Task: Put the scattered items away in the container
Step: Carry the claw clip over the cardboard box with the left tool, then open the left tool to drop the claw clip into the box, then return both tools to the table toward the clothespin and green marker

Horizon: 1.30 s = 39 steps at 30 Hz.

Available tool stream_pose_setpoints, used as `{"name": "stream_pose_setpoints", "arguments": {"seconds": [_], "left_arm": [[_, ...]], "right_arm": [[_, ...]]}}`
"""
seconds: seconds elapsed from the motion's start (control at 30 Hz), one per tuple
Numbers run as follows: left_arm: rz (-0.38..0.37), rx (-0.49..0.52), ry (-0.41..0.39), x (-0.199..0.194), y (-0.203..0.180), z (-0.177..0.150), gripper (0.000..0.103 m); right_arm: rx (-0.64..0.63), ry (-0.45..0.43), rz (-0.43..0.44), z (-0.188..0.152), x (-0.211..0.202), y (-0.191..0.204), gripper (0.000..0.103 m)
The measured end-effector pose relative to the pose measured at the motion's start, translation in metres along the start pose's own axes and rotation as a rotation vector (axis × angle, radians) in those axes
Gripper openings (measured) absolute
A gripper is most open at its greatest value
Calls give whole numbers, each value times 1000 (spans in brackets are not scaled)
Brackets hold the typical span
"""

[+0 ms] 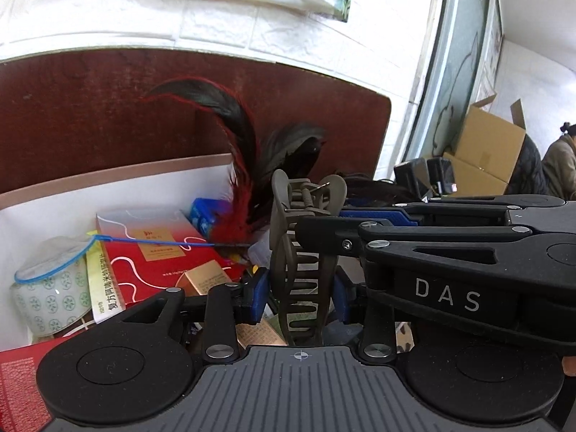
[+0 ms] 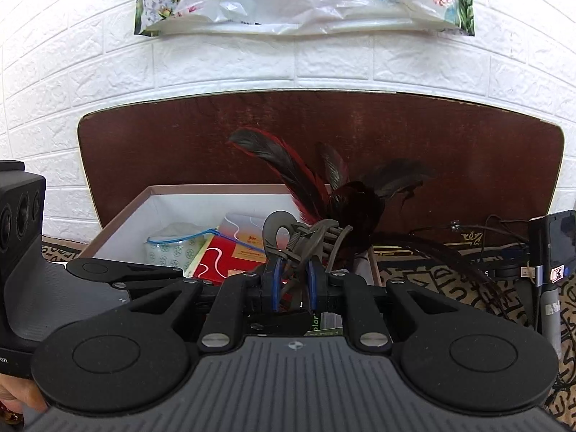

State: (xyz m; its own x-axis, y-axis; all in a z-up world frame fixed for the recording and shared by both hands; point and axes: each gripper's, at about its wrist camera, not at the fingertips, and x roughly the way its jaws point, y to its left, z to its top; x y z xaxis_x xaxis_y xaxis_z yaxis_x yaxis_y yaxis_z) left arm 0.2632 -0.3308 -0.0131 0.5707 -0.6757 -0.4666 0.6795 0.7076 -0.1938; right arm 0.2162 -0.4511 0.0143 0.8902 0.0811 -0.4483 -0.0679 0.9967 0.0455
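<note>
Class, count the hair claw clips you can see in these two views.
1. The clip hangs between both grippers over the box; others may hide among the clutter.

My left gripper (image 1: 298, 297) pointed forward and somewhat down, its jaws parted, the blue pads (image 1: 257, 297) standing either side of the clip (image 1: 279, 248) without pressing on it. My right gripper (image 2: 294, 280) lay just beside it on the right, angled in across the left one's front and tilted down about as much. Its jaws were closed tight on the clip's top end. The two tools sat close together, nearly side by side. A sliver of my left hand (image 2: 10, 405) showed at the left tool's grip.
</note>
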Motion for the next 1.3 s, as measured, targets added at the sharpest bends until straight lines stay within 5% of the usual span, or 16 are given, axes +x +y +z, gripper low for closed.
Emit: {"name": "stream_pose_setpoints", "arguments": {"seconds": [0.07, 0.1, 0.13, 0.17, 0.2, 0.57, 0.73, 1.07, 1.3], "left_arm": [[-3, -4, 17, 4, 0, -1, 57], [-2, -6, 24, 4, 0, -3, 74], [8, -12, 19, 2, -1, -4, 95], [30, -21, -1, -3, -1, -6, 103], [53, -24, -35, -9, -2, -8, 103], [79, -13, -78, -40, -5, -14, 103], [71, -16, -81, -59, -11, -17, 103], [81, -38, -38, -145, -24, -69, 103], [149, -116, 74, -203, 1, -133, 103]], "right_arm": [[3, 17, 1, -1, 3, -2, 19], [0, 25, -6, -2, 4, -2, 28], [-3, 22, -20, -3, 4, -2, 38], [-6, 3, -48, -5, 1, -1, 65], [-8, -26, -80, -6, -3, 0, 77], [5, -66, -129, -8, -30, 1, 83], [18, -80, -113, -12, -45, 12, 96], [77, -59, 78, -52, -89, 69, 98], [109, 67, 218, -100, -94, 133, 99]]}}
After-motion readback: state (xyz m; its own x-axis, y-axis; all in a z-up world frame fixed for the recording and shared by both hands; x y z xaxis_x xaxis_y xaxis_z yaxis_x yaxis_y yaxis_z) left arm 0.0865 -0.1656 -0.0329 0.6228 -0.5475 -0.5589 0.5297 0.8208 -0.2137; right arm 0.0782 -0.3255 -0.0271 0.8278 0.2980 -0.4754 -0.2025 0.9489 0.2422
